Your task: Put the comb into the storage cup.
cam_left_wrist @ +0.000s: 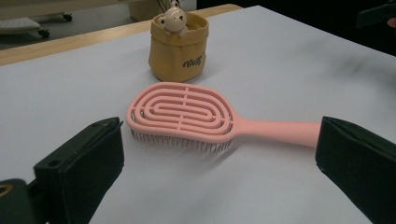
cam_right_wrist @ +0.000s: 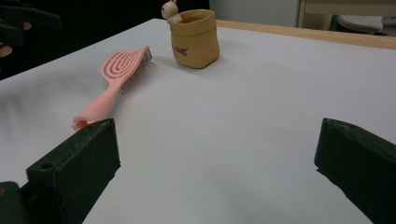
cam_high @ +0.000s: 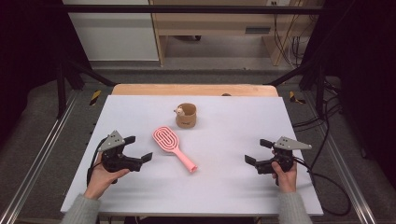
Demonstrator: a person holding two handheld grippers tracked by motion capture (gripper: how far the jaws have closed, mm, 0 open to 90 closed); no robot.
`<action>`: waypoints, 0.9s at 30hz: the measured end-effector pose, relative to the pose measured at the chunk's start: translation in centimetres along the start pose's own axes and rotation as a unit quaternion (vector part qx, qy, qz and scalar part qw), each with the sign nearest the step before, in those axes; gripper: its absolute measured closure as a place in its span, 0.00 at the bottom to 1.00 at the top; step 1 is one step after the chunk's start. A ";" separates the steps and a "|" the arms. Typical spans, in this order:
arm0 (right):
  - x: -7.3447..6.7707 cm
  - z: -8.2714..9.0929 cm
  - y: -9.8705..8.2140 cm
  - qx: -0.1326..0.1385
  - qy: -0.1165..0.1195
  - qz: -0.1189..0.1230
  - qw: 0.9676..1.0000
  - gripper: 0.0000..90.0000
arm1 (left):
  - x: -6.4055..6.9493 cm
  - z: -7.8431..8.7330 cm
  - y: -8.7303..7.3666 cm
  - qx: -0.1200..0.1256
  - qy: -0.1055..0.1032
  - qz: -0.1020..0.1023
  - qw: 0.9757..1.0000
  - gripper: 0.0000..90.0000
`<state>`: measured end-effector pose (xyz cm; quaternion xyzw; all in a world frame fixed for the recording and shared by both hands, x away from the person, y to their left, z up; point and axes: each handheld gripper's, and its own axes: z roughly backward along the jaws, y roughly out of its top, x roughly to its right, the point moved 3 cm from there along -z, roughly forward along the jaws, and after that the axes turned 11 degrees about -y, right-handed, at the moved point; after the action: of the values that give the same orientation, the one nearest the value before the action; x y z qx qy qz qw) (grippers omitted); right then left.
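Left gripper view: hairbrush (cam_left_wrist: 184, 114) bristles down.

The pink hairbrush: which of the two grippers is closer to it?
Left. The left gripper sits just beside the pink hairbrush, jaws open toward it; the right gripper waits farther off, past the handle end.

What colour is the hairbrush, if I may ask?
The hairbrush is pink, clearest in the left gripper view.
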<state>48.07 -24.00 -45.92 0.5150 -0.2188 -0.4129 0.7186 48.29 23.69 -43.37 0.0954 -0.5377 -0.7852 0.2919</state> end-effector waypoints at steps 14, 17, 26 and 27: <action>0.0 0.0 0.0 -0.001 -0.001 0.002 1.000 0.00 | 0.6 -1.6 1.0 -0.013 -0.011 -0.001 1.000 0.07; 0.0 -0.1 0.0 -0.001 -0.001 0.002 1.000 0.00 | 0.7 -1.8 1.2 -0.013 -0.013 -0.003 1.000 0.11; 0.0 -0.1 -0.1 -0.002 0.000 0.003 1.000 0.00 | 1.3 -2.8 1.9 -0.021 -0.013 -0.014 1.000 0.22; 0.0 -0.1 -0.1 -0.002 0.000 0.002 1.000 0.00 | 1.3 -2.9 2.0 -0.022 -0.015 -0.015 1.000 0.24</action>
<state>48.09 -23.95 -46.00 0.5128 -0.2188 -0.4122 0.7206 49.27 20.14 -42.54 0.0850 -0.5231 -0.8026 0.2737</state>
